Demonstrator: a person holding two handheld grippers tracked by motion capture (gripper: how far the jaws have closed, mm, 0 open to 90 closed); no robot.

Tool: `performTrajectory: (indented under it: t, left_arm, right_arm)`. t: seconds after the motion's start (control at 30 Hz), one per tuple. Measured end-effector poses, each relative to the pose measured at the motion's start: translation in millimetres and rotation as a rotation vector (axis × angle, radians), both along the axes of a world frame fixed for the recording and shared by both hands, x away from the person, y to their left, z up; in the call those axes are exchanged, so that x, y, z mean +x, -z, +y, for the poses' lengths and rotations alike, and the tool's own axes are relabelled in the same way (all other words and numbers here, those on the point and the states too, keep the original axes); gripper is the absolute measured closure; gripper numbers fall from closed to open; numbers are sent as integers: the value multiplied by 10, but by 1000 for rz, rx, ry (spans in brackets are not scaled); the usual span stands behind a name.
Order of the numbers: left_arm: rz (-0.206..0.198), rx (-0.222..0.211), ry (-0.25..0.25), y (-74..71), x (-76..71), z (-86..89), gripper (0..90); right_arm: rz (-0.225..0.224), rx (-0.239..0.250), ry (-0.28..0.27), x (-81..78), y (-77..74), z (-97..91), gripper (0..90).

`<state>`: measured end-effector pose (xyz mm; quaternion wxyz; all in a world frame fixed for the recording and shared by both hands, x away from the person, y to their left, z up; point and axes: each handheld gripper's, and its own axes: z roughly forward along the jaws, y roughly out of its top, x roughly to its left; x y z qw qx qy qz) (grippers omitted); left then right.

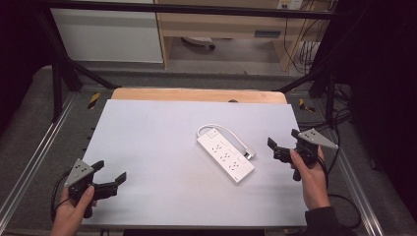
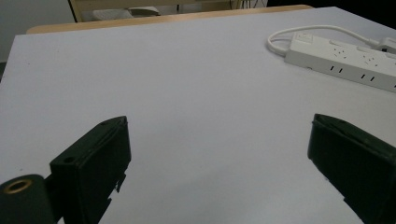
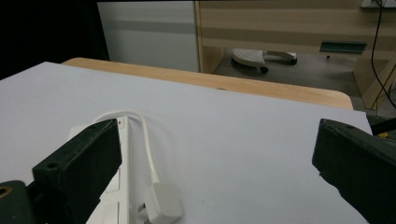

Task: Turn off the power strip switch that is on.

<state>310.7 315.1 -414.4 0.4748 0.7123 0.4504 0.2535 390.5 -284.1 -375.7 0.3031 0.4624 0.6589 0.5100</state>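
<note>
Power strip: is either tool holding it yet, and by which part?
Nothing is held. Both the left tool and the right tool are open above the table, apart from the power strip and its plug.

No legible text, label, brand or number is seen; markings on the power strip are too small to be read.

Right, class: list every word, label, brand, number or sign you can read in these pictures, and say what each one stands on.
None can be read.
White power strip: any marking is too small to read.
Yellow-and-black markers on the frame: stripes, no lettering.
Panel on the far wooden furniture: blurred.
</note>
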Motion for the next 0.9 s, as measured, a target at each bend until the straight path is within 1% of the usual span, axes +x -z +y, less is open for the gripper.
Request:
performTrajectory:
  t: [0.07, 0.23, 0.33, 0.47, 0.6, 0.9]
  left_arm:
    - [0, 0, 0, 1, 0, 0, 59]
    - [-3, 1, -1, 0, 2, 3, 59]
    - [-3, 1, 0, 0, 2, 3, 59]
    - [-3, 0, 0, 0, 2, 3, 59]
    - [-3, 0, -1, 0, 2, 3, 59]
    - [-4, 0, 5, 0, 2, -1, 60]
  right_arm:
    - [3, -8, 2, -25, 45, -20, 21]
    - [18, -3, 8, -77, 133, -62, 23]
    - [29, -11, 5, -104, 181, -84, 25]
    - [48, -6, 10, -139, 265, -103, 25]
    - [66, -12, 13, -167, 358, -118, 26]
    - [120, -28, -8, -196, 546, -76, 28]
